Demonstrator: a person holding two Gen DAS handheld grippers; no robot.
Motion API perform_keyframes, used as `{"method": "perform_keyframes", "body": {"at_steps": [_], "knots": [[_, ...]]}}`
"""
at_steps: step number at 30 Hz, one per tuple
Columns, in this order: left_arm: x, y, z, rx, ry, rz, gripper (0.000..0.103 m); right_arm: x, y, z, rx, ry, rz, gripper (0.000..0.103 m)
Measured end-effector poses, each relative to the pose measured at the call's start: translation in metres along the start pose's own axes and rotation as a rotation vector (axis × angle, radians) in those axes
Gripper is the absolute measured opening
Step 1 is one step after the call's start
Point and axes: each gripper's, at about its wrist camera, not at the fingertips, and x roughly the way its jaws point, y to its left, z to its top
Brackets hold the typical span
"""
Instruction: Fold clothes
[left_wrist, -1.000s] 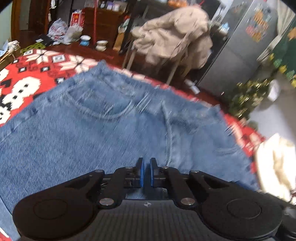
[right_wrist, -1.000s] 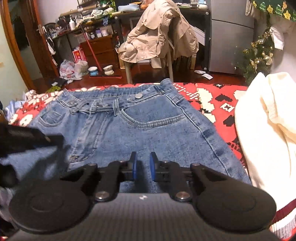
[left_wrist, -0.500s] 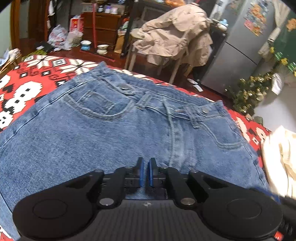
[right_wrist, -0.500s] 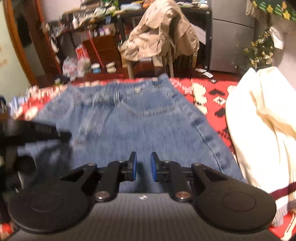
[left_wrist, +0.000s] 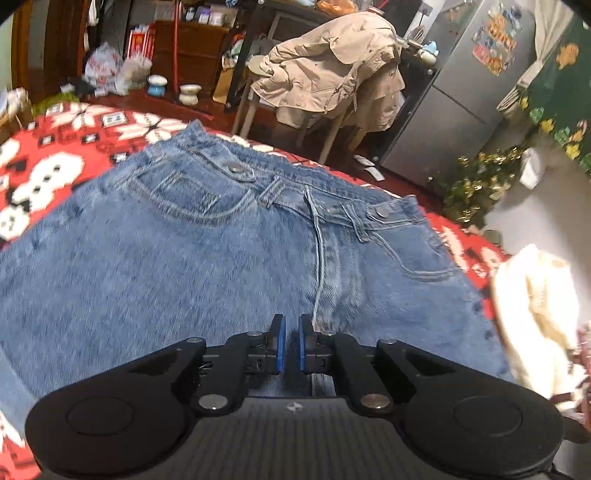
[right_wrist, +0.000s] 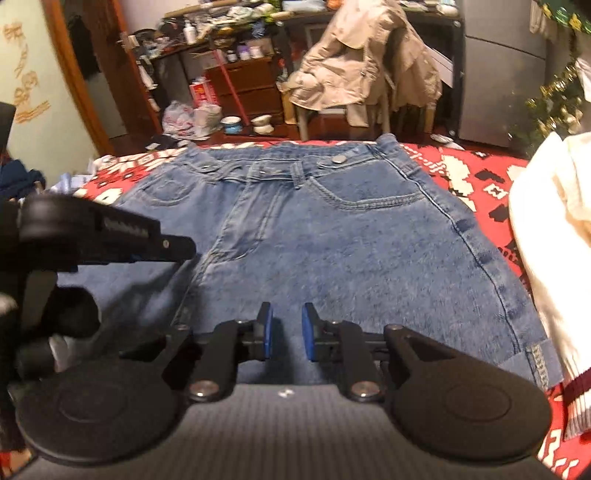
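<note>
Red-and-white patterned blanket (left_wrist: 55, 173) carries faded blue jeans (left_wrist: 184, 266) laid flat, waistband toward its far edge; no readable labels. Left gripper (left_wrist: 291, 345) fingers nearly closed, empty, above denim. Right-wrist view: jeans (right_wrist: 351, 240) beside cream sweater (right_wrist: 546, 240); right gripper (right_wrist: 287, 332) fingers slightly apart, empty.

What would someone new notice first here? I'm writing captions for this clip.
The blue jeans spread flat, waistband at the far side, fill the middle of a red patterned blanket. A cream sweater lies beside them on the right. Behind, a beige coat drapes over a chair.
</note>
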Motion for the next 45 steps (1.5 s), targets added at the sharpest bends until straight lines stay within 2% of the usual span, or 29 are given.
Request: {"method": "perform_keyframes", "body": {"at_steps": [5,10,19,20,22,27,30,35,37,41,45], "knots": [[-0.015,0.011,-0.032,-0.006,0.078,-0.004,0.005,-0.012,0.004,-0.009,-0.038,0.009,0.053,0.019],[-0.036,0.021,-0.058,-0.034,0.102,-0.009,0.006,-0.011,0.007,-0.023,-0.057,0.073,0.068,0.020],[-0.073,0.046,-0.093,-0.181,0.111,-0.182,0.006,-0.051,0.036,-0.053,-0.025,-0.003,0.175,0.020],[-0.075,0.048,-0.097,-0.198,0.113,-0.203,0.006,-0.049,0.042,-0.060,-0.024,0.011,0.169,0.020],[-0.073,0.046,-0.102,-0.192,0.137,-0.191,0.007,-0.044,0.053,-0.072,-0.022,0.040,0.154,0.020],[-0.067,0.046,-0.109,-0.209,0.159,-0.202,0.010,-0.052,0.075,-0.098,-0.071,0.015,0.081,0.020],[-0.068,0.053,-0.111,-0.237,0.159,-0.223,0.011,-0.054,0.078,-0.107,-0.048,0.010,0.066,0.020],[-0.084,0.047,-0.116,-0.182,0.095,-0.222,0.012,-0.071,0.072,-0.112,0.025,-0.028,0.068,0.020],[-0.097,0.038,-0.121,-0.108,0.049,-0.214,0.013,-0.082,0.073,-0.114,0.047,-0.062,0.058,0.020],[-0.113,0.023,-0.131,-0.019,0.018,-0.213,0.014,-0.097,0.069,-0.118,0.133,-0.064,0.040,0.021],[-0.130,0.026,-0.138,-0.037,0.007,-0.208,0.015,-0.123,0.061,-0.121,0.200,-0.091,0.030,0.022]]}}
